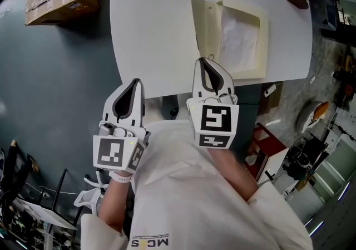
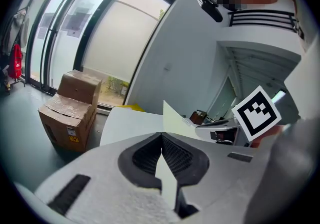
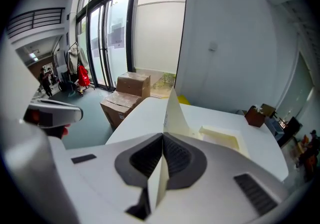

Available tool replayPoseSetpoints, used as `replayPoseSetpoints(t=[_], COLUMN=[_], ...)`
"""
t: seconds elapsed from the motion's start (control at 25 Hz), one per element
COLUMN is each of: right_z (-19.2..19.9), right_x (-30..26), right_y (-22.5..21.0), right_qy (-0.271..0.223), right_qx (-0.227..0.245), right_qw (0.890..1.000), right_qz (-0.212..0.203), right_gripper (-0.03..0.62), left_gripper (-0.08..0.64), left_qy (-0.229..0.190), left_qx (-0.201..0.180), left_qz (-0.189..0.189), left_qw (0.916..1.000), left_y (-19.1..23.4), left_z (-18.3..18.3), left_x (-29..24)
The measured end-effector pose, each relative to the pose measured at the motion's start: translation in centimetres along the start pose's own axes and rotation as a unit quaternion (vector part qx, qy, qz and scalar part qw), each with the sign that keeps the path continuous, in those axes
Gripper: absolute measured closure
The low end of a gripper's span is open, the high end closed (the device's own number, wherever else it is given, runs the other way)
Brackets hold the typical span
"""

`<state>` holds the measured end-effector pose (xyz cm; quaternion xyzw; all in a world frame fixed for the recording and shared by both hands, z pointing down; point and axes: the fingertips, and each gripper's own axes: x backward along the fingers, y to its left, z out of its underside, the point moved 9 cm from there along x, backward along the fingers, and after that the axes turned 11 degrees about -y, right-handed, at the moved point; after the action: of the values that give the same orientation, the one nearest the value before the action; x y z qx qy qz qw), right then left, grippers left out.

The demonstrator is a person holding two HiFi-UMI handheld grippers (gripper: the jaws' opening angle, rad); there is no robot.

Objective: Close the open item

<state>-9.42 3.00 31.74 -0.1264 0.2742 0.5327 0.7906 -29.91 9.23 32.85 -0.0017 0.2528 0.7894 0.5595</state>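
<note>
The white round-cornered surface (image 1: 156, 32) carried a shallow cream cardboard box (image 1: 263, 43), its lid (image 1: 204, 26) standing upright. The left claw (image 1: 136, 83) and right claw (image 1: 202, 63) were both pinched together, empty, short of the box. Pushing the light lid too hard could probably slide the whole box away.

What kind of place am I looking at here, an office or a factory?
Probably a workshop or lab hall, somewhere between the two: cardboard boxes on a bare grey floor, tall glass doors, and cluttered gear beside the white table.
</note>
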Motion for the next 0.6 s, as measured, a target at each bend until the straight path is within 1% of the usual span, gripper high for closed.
replayPoseSetpoints(t=[0.2, 0.6], right_z=[-0.4, 0.6], right_x=[1.5, 3.6], right_y=[-2.9, -9.8], right_qy=[-0.018, -0.035], right_qx=[-0.018, -0.046], right_qw=[1.0, 0.998], right_qz=[-0.002, 0.004], right_gripper=[0.575, 0.577], left_gripper=[0.535, 0.535], left_qy=[0.006, 0.026], left_qx=[-0.013, -0.042], left_qz=[0.02, 0.07], left_qw=[0.9997, 0.9963], left_y=[-2.6, -8.2], left_z=[-0.2, 0.3], left_x=[-1.8, -5.9])
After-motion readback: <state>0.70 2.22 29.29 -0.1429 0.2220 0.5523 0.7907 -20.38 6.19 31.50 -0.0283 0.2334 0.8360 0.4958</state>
